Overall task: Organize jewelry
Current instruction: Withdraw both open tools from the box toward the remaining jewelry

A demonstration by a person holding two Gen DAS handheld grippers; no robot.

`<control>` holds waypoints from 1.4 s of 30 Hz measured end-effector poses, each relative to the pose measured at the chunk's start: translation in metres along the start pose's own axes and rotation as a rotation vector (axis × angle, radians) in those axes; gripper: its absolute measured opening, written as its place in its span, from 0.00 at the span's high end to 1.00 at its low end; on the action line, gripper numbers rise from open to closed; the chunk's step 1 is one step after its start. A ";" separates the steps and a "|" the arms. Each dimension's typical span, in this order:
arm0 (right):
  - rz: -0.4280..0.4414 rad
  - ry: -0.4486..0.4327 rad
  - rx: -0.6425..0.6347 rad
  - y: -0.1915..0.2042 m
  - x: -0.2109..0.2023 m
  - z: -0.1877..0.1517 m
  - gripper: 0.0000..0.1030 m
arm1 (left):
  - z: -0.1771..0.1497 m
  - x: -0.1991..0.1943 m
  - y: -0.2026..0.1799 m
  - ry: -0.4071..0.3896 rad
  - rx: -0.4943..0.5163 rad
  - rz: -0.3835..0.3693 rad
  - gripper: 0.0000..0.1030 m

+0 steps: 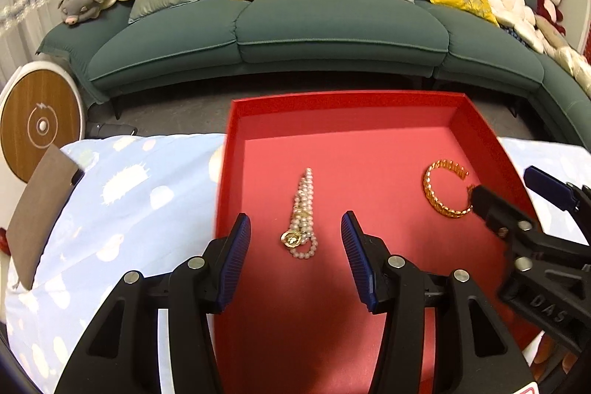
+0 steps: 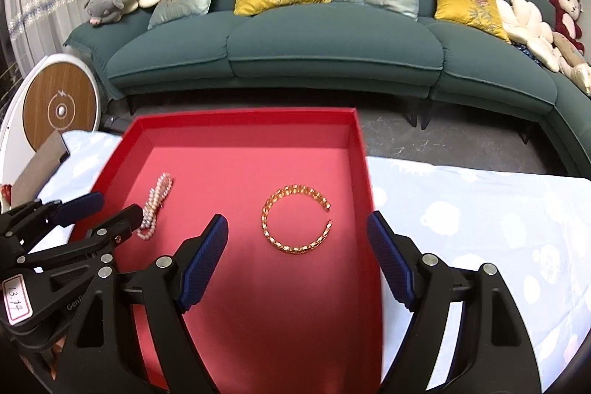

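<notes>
Both pieces sit in the red tray point(image 1: 236, 120), left gripper point(image 1: 295, 235) spread wide around the pearl necklace point(image 1: 303, 213), right gripper point(image 2: 297, 239) spread around the gold bangle point(image 2: 295, 224), holding nothing, so next looks like dropping down and pinching.

Bare red tray point(image 2: 236, 320) floor between pearl strand point(image 2: 155, 205) and gold bangle point(image 2: 295, 220); low walls around.

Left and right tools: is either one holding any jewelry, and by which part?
Nothing is held. The left tool is open around the pearl bracelet, and the right tool is open around the gold bangle; both lie in the red tray.
</notes>
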State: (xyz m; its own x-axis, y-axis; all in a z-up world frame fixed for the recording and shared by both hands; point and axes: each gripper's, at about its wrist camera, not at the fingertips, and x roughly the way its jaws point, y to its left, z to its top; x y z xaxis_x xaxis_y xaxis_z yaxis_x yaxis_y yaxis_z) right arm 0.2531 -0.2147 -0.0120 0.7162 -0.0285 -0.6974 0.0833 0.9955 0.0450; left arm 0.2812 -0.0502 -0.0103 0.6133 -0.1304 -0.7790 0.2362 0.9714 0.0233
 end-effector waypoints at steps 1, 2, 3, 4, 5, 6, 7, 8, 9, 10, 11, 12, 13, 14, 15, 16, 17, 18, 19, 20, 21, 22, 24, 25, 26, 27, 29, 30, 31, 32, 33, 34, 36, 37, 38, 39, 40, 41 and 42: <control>0.000 -0.015 0.003 0.000 -0.009 0.002 0.27 | 0.000 -0.007 0.002 -0.005 -0.010 -0.002 0.52; 0.002 -0.030 0.001 0.000 -0.021 0.003 0.27 | 0.000 -0.014 0.004 -0.013 -0.014 0.000 0.52; 0.003 -0.043 -0.004 -0.001 -0.031 0.004 0.27 | -0.002 -0.024 0.007 -0.023 -0.017 0.004 0.52; 0.000 -0.058 -0.009 -0.001 -0.046 0.004 0.27 | -0.005 -0.033 0.010 -0.032 -0.020 0.004 0.52; 0.000 -0.068 -0.013 -0.002 -0.058 0.001 0.26 | -0.008 -0.043 0.013 -0.039 -0.027 0.000 0.52; 0.002 -0.072 -0.012 -0.003 -0.068 -0.001 0.25 | -0.013 -0.052 0.017 -0.040 -0.035 -0.005 0.49; 0.005 -0.071 -0.010 -0.004 -0.078 -0.004 0.24 | -0.018 -0.060 0.020 -0.040 -0.045 -0.010 0.47; 0.011 -0.066 -0.006 -0.006 -0.089 -0.009 0.24 | -0.024 -0.069 0.024 -0.041 -0.055 -0.014 0.46; 0.013 -0.063 -0.001 -0.008 -0.100 -0.013 0.23 | -0.030 -0.076 0.025 -0.037 -0.057 -0.016 0.46; 0.014 -0.062 0.002 -0.009 -0.110 -0.019 0.23 | -0.036 -0.082 0.026 -0.030 -0.053 -0.019 0.46; 0.018 -0.064 0.006 -0.011 -0.121 -0.025 0.23 | -0.043 -0.087 0.026 -0.022 -0.047 -0.019 0.45; 0.019 -0.068 0.010 -0.013 -0.129 -0.031 0.23 | -0.052 -0.093 0.026 -0.010 -0.038 -0.018 0.44; 0.016 -0.071 0.015 -0.016 -0.140 -0.042 0.23 | -0.060 -0.098 0.027 -0.003 -0.034 -0.021 0.43; 0.012 -0.070 0.019 -0.017 -0.146 -0.049 0.23 | -0.068 -0.102 0.027 0.005 -0.033 -0.023 0.42; 0.010 -0.061 0.021 -0.018 -0.151 -0.058 0.23 | -0.079 -0.107 0.026 0.016 -0.035 -0.026 0.42; 0.012 -0.046 0.019 -0.020 -0.156 -0.068 0.24 | -0.088 -0.111 0.025 0.027 -0.037 -0.031 0.42; 0.008 -0.043 0.024 -0.022 -0.160 -0.078 0.24 | -0.097 -0.114 0.025 0.038 -0.037 -0.038 0.42; 0.002 -0.038 0.031 -0.023 -0.164 -0.085 0.24 | -0.105 -0.118 0.025 0.044 -0.038 -0.039 0.41; 0.015 -0.017 0.044 -0.023 -0.166 -0.094 0.24 | -0.113 -0.121 0.025 0.046 -0.041 -0.034 0.41; 0.037 -0.003 0.049 -0.023 -0.167 -0.100 0.24 | -0.120 -0.123 0.024 0.049 -0.045 -0.033 0.41; 0.049 0.004 0.050 -0.022 -0.168 -0.107 0.24 | -0.128 -0.125 0.025 0.056 -0.055 -0.037 0.41; 0.049 0.007 0.047 -0.021 -0.170 -0.114 0.24 | -0.135 -0.126 0.025 0.066 -0.068 -0.046 0.41; 0.057 0.018 0.047 -0.018 -0.171 -0.127 0.24 | -0.145 -0.123 0.025 0.086 -0.099 -0.056 0.41; 0.067 0.027 0.051 -0.017 -0.170 -0.131 0.24 | -0.150 -0.119 0.023 0.097 -0.108 -0.055 0.41; 0.077 0.039 0.050 -0.015 -0.168 -0.136 0.24 | -0.154 -0.116 0.022 0.105 -0.111 -0.053 0.41; 0.078 0.046 0.043 -0.015 -0.166 -0.140 0.24 | -0.157 -0.112 0.020 0.109 -0.114 -0.053 0.41; 0.076 0.062 0.023 -0.013 -0.161 -0.146 0.24 | -0.161 -0.105 0.013 0.114 -0.103 -0.048 0.41; 0.076 0.066 0.019 -0.013 -0.160 -0.149 0.24 | -0.161 -0.101 0.009 0.111 -0.087 -0.053 0.41; 0.076 0.071 0.015 -0.013 -0.158 -0.151 0.24 | -0.160 -0.100 0.006 0.103 -0.077 -0.050 0.41; 0.075 0.077 0.014 -0.014 -0.156 -0.153 0.24 | -0.158 -0.098 0.004 0.092 -0.070 -0.048 0.41; 0.075 0.081 0.015 -0.016 -0.154 -0.155 0.24 | -0.155 -0.094 0.001 0.083 -0.062 -0.053 0.41; 0.074 0.085 0.018 -0.018 -0.152 -0.157 0.24 | -0.152 -0.092 -0.002 0.083 -0.057 -0.057 0.41; 0.073 0.095 0.027 -0.022 -0.146 -0.158 0.24 | -0.149 -0.082 -0.006 0.088 -0.051 -0.060 0.41; 0.074 0.098 0.030 -0.023 -0.144 -0.157 0.24 | -0.147 -0.078 -0.007 0.093 -0.052 -0.056 0.41; 0.075 0.102 0.032 -0.024 -0.142 -0.157 0.24 | -0.146 -0.073 -0.008 0.099 -0.052 -0.054 0.41; 0.076 0.102 0.029 -0.023 -0.140 -0.156 0.24 | -0.145 -0.069 -0.009 0.102 -0.051 -0.056 0.41; 0.076 0.102 0.025 -0.024 -0.139 -0.156 0.24 | -0.145 -0.066 -0.009 0.103 -0.051 -0.056 0.41; 0.076 0.102 0.021 -0.023 -0.138 -0.155 0.24 | -0.144 -0.063 -0.010 0.105 -0.048 -0.057 0.42; 0.077 0.103 0.018 -0.023 -0.137 -0.155 0.24 | -0.144 -0.062 -0.011 0.105 -0.048 -0.063 0.46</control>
State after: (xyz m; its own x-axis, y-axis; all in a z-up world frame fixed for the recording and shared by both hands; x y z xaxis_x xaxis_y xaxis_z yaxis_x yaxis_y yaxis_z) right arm 0.0458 -0.2201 -0.0280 0.6464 0.0588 -0.7607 0.0439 0.9925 0.1141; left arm 0.1320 -0.0241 -0.0527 0.5155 -0.1724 -0.8394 0.2338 0.9707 -0.0558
